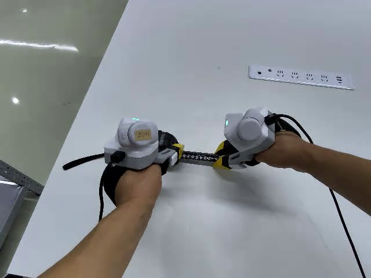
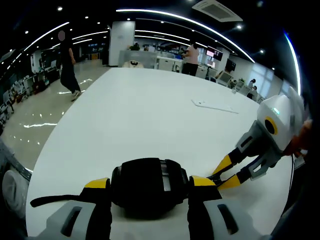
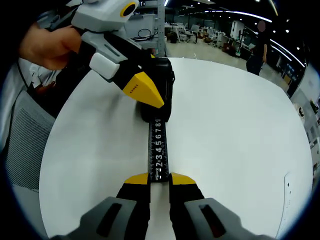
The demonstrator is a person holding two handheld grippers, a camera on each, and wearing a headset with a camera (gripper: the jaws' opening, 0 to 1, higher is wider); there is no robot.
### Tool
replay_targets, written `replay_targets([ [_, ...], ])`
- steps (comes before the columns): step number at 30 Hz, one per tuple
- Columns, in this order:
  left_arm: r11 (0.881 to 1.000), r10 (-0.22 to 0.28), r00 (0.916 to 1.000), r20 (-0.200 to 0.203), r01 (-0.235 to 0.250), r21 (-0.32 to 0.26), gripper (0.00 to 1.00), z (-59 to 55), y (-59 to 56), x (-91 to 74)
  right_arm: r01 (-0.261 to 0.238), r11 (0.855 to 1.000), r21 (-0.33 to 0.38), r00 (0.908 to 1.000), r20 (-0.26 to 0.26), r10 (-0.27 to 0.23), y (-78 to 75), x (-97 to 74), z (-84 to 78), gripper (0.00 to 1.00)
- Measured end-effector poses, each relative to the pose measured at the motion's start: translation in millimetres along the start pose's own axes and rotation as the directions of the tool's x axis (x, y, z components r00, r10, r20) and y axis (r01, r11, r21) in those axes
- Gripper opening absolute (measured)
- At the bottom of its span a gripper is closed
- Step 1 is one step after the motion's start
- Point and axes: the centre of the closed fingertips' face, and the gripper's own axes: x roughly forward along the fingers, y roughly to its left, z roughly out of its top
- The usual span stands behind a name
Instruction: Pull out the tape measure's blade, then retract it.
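Observation:
A black tape measure case (image 2: 148,185) sits on the white table, clamped between the yellow-tipped jaws of my left gripper (image 2: 149,183). In the head view the left gripper (image 1: 171,153) holds the case (image 1: 166,141) at the left. A short length of dark blade (image 1: 199,157) with white numbers runs from the case to my right gripper (image 1: 220,157). In the right gripper view the blade (image 3: 159,150) leads from the case (image 3: 159,90) straight to my right gripper (image 3: 159,178), which is shut on the blade's end. The right gripper (image 2: 225,172) also shows at the right of the left gripper view.
A white power strip (image 1: 300,76) lies at the far right of the table (image 1: 191,52). The table's left edge drops to a glossy floor (image 1: 40,75). Black cables (image 1: 342,220) trail from the grippers. People stand in the background hall.

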Motion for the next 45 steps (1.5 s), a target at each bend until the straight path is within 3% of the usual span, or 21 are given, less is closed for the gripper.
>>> replay_targets([
  [45, 1.000, -0.007, 1.0000, -0.001, 0.007, 0.009, 0.58, -0.6, 1.4, 2.2, 0.009, 1.000, -0.029, 0.9999, 0.014, -0.008, 1.6, 15.8, 27.4, 0.13],
])
